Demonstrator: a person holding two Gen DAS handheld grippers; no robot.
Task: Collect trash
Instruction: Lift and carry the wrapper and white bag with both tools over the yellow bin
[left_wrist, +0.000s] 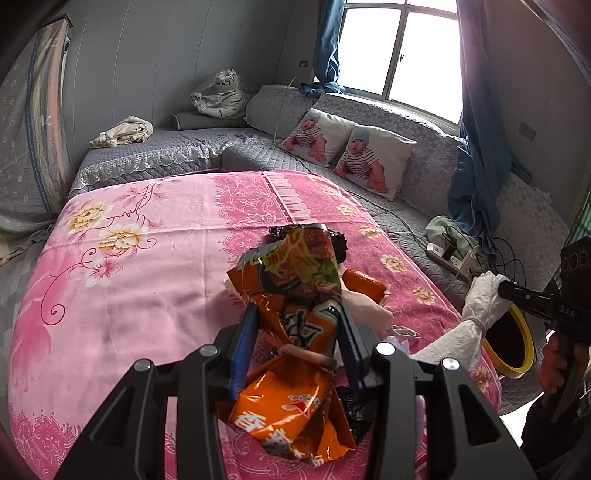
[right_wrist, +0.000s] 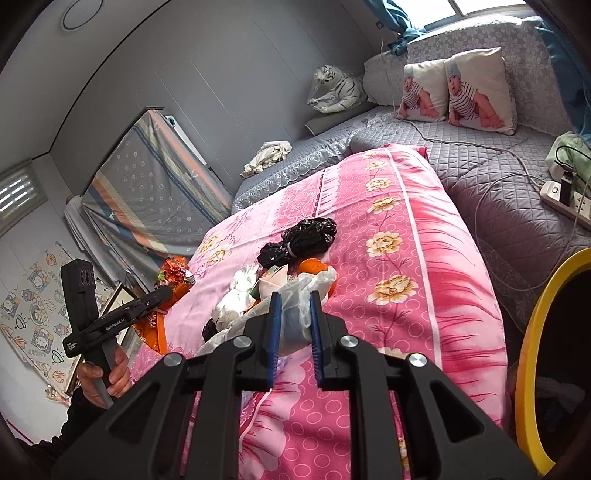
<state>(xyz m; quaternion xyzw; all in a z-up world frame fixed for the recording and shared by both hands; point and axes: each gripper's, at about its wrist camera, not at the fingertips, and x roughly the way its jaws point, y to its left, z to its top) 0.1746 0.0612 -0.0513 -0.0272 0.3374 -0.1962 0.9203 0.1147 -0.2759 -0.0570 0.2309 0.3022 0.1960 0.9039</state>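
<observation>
My left gripper (left_wrist: 297, 314) is shut on an orange noodle wrapper (left_wrist: 295, 291), held above the pink floral bedspread (left_wrist: 129, 295); it also shows in the right wrist view (right_wrist: 168, 293) at the left. My right gripper (right_wrist: 295, 299) is shut on a white tied plastic bag (right_wrist: 295, 299), also seen in the left wrist view (left_wrist: 480, 299). A trash pile lies on the bedspread: a black plastic bag (right_wrist: 303, 236), an orange piece (right_wrist: 312, 266) and white crumpled tissue (right_wrist: 240, 291). A yellow-rimmed bin (right_wrist: 532, 354) stands at the right beside the bed.
A grey quilted sofa (left_wrist: 369, 173) with two baby-print cushions (left_wrist: 373, 162) wraps around the far side. A power strip with cables (right_wrist: 561, 199) lies on it. A plush tiger (left_wrist: 221, 92) sits in the corner. A folded mattress (right_wrist: 155, 184) leans on the left wall.
</observation>
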